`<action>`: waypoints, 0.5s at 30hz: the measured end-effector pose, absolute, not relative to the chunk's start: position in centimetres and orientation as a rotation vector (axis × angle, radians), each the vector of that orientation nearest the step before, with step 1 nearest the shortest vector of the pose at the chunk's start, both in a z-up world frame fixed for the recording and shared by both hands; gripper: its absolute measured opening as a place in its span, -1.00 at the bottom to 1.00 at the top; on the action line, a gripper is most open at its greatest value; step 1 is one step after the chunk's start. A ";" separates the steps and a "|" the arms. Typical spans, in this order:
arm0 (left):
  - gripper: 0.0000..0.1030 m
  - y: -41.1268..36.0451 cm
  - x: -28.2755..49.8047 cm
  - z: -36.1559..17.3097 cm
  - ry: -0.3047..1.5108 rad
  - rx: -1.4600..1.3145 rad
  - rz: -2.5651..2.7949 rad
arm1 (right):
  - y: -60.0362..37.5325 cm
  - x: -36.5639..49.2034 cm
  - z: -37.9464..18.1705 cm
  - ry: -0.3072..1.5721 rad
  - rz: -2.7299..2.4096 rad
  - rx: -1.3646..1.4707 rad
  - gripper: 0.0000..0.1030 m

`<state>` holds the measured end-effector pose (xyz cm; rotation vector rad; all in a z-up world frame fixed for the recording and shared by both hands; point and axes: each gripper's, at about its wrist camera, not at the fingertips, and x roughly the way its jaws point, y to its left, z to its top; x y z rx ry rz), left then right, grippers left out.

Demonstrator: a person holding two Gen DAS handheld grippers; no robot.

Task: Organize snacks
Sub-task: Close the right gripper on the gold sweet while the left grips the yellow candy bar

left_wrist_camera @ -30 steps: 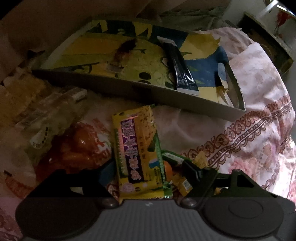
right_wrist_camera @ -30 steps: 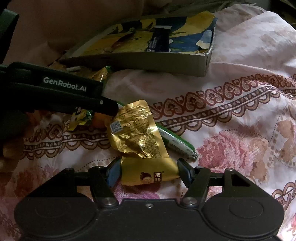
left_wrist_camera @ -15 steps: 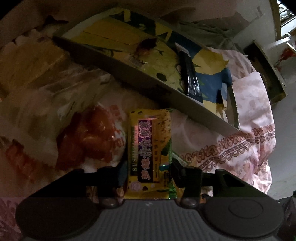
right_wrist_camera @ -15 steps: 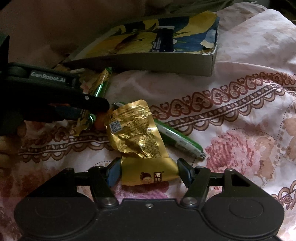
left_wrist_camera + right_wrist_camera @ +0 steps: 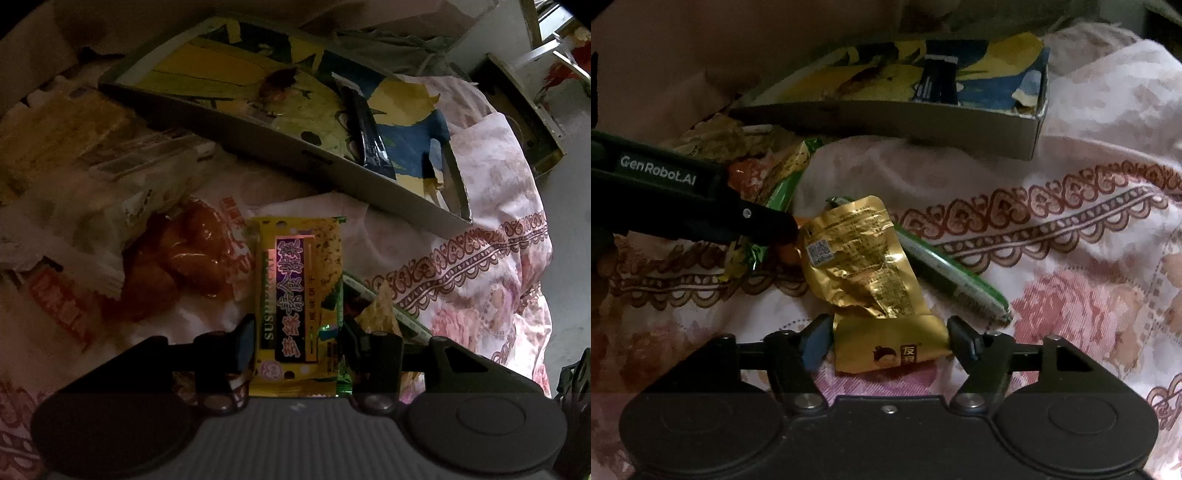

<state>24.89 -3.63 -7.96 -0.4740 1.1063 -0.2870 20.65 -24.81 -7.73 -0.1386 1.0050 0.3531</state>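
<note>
My left gripper [image 5: 297, 341] is shut on a yellow snack bar with a purple label [image 5: 299, 291] and holds it lifted over the bedspread. It shows from the side in the right wrist view [image 5: 764, 221]. My right gripper [image 5: 888, 341] has its jaws against the two edges of a crumpled gold foil pouch [image 5: 864, 266] that lies on the cloth. A shallow cardboard tray with a yellow and blue picture [image 5: 417, 199] lies beyond, with a dark stick packet [image 5: 367, 136] in it. A green tube snack [image 5: 953, 280] lies beside the pouch.
A clear bag of orange-brown buns [image 5: 177, 254] and pale wrapped snacks [image 5: 92, 155] lie left of the bar. The floral bedspread [image 5: 1071, 229] falls away at the right, where a box [image 5: 528, 122] stands on the floor.
The left gripper closed on the yellow bar and lifted it, turning toward the tray. The right gripper stayed around the gold pouch.
</note>
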 end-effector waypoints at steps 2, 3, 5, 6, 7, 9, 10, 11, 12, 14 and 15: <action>0.02 -3.6 24.9 -7.9 1.105 -0.472 -0.288 | -24.7 20.6 -7.9 0.986 0.351 -0.141 0.44; 0.02 -3.6 24.8 -7.8 1.103 -0.467 -0.289 | -24.6 20.6 -7.9 0.979 0.352 -0.140 0.45; 0.01 -3.5 24.6 -7.7 1.101 -0.464 -0.290 | -24.4 20.4 -8.0 0.960 0.351 -0.156 0.40; 0.01 -3.5 24.5 -7.6 1.101 -0.463 -0.291 | -24.3 20.4 -8.0 0.953 0.352 -0.159 0.27; 0.01 -3.5 24.4 -7.5 1.101 -0.461 -0.290 | -24.3 20.4 -7.9 0.952 0.355 -0.150 0.25; 0.01 -3.5 24.2 -7.3 1.099 -0.463 -0.289 | -24.4 20.3 -7.7 0.949 0.351 -0.136 0.14; 0.01 -3.5 24.1 -7.2 1.098 -0.466 -0.290 | -24.5 20.4 -7.6 0.950 0.349 -0.129 0.14; 0.01 -3.5 24.0 -7.1 1.096 -0.468 -0.291 | -24.6 20.4 -7.5 0.951 0.347 -0.119 0.13; 0.01 -3.5 23.9 -7.0 1.093 -0.469 -0.291 | -24.7 20.4 -7.4 0.954 0.346 -0.111 0.13; 0.01 -3.5 23.7 -6.6 1.086 -0.466 -0.292 | -24.7 20.2 -7.1 0.949 0.347 -0.113 0.13; 0.01 -3.5 23.5 -6.4 1.082 -0.464 -0.294 | -24.6 20.0 -6.9 0.944 0.347 -0.120 0.13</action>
